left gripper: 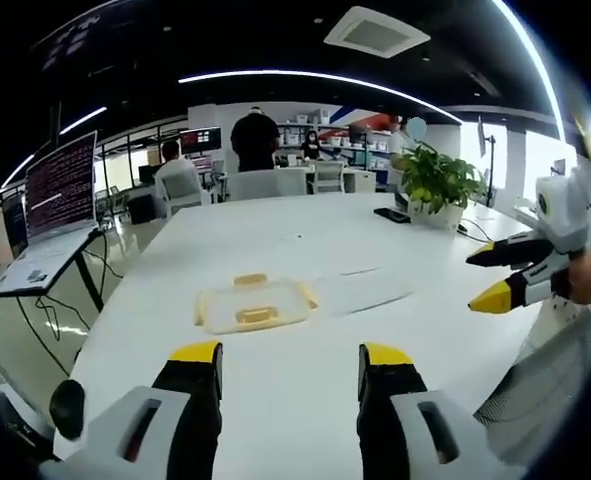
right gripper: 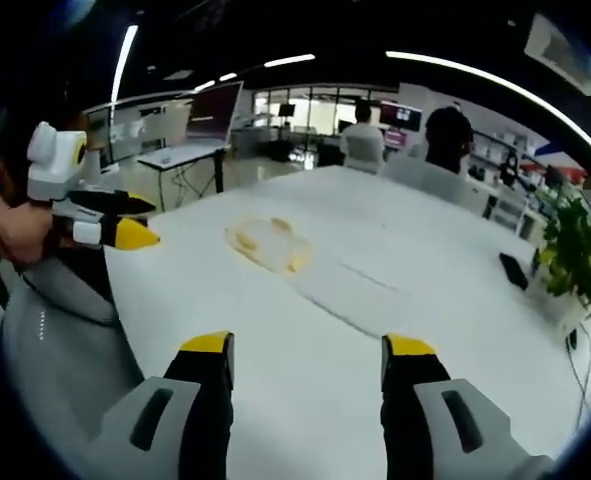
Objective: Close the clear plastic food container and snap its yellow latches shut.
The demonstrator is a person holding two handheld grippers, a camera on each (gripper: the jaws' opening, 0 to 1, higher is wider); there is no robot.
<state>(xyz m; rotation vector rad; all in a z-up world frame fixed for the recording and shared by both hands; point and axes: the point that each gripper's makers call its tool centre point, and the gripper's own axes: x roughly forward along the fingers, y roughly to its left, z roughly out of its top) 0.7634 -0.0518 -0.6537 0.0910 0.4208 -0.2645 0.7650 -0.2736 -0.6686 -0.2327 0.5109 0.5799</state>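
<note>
On the white table (left gripper: 305, 390) ahead of both grippers lies the clear container (left gripper: 254, 303) with yellow latches (left gripper: 256, 316), lid on. The left gripper (left gripper: 291, 358) and right gripper (right gripper: 308, 348) hover well short of it, jaws spread, holding nothing.

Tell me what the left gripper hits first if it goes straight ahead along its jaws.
Most likely the clear container, which lies on the white table just ahead of the left gripper and slightly left of centre. The open jaws hold nothing; depth is hard to judge, so it might skim the tabletop first.
</note>
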